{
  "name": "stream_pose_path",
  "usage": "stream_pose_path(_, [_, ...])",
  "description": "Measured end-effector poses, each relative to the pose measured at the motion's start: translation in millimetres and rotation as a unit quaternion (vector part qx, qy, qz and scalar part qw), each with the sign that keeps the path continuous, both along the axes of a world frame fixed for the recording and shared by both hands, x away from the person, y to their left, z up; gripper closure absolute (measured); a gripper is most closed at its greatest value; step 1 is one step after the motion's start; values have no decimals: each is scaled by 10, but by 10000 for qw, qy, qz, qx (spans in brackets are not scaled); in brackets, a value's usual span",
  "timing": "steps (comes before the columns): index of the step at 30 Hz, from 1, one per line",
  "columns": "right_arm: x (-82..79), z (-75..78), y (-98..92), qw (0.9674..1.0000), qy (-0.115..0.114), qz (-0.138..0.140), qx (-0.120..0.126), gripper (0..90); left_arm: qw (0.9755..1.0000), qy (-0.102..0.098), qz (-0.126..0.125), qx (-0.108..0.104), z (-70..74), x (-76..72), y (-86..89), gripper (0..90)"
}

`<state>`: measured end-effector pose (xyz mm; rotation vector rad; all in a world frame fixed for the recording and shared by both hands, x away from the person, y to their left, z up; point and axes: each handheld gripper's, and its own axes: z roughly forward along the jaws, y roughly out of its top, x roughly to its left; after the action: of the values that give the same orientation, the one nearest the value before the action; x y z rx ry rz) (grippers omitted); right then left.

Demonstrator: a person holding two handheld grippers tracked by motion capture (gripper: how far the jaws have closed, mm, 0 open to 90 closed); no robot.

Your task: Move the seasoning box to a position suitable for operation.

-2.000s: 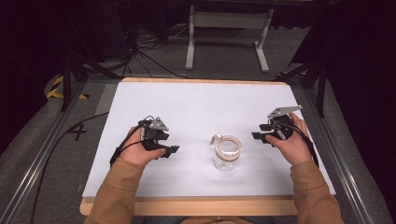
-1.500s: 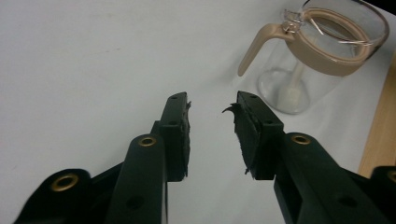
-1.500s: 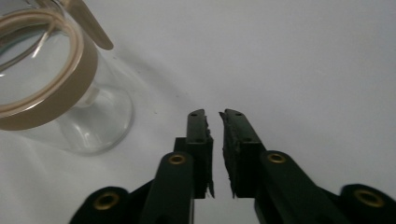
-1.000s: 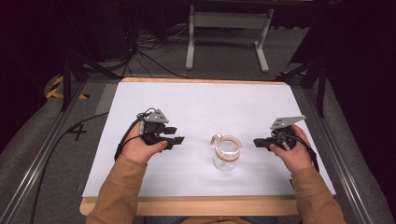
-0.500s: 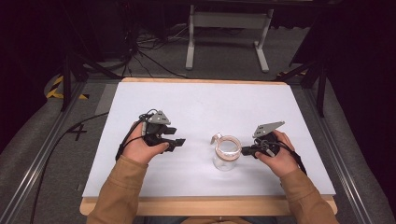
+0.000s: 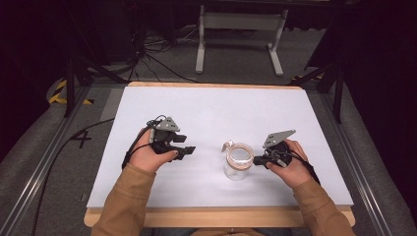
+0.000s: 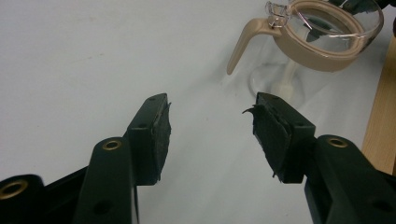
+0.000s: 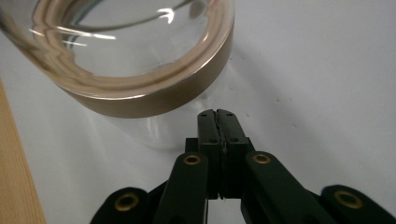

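A clear glass jug [image 6: 237, 166] with a tan rim band and a tan handle stands upright on the white table top [image 6: 216, 108], near the front. My right gripper [image 6: 256, 160] is shut with nothing in it, its tips just beside the jug's right wall. In the right gripper view the closed tips [image 8: 217, 113] sit right under the tan band [image 8: 154, 100]; whether they touch the glass I cannot tell. My left gripper [image 6: 189, 150] is open to the jug's left and points at it. Its jaws have just been closing a little, with nothing between them [image 7: 210, 105]. The jug [image 7: 327, 60] stands beyond them.
The table's wooden front edge [image 6: 216, 216] runs close behind both hands. A metal stand [image 6: 241, 22] and cables [image 6: 157, 54] lie on the floor beyond the table. Metal rails [image 6: 49, 162] flank both sides.
My right hand has moved left across the table, bringing its shut gripper up beside the jug. The left hand has kept its place.
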<state>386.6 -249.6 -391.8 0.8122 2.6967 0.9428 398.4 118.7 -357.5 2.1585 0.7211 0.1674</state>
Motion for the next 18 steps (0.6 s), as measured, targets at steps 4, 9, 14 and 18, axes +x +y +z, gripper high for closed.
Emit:
stream_pose_path(4, [-26,5,29,10000,41,68,-33,900,10000,1,8,-49,-8,6,-15,464])
stream_pose_path(9, [-68,12,79,9998,46,171,-91,900,10000,18,-25,-22,-2,11,-23,464])
stream_pose_path(14, [-124,18,147,9994,51,314,-168,900,10000,12,-63,-21,-1,25,-40,463])
stream_pose_path(18, [-175,19,205,9989,36,408,-213,900,9999,5,-98,-49,-11,38,-66,467])
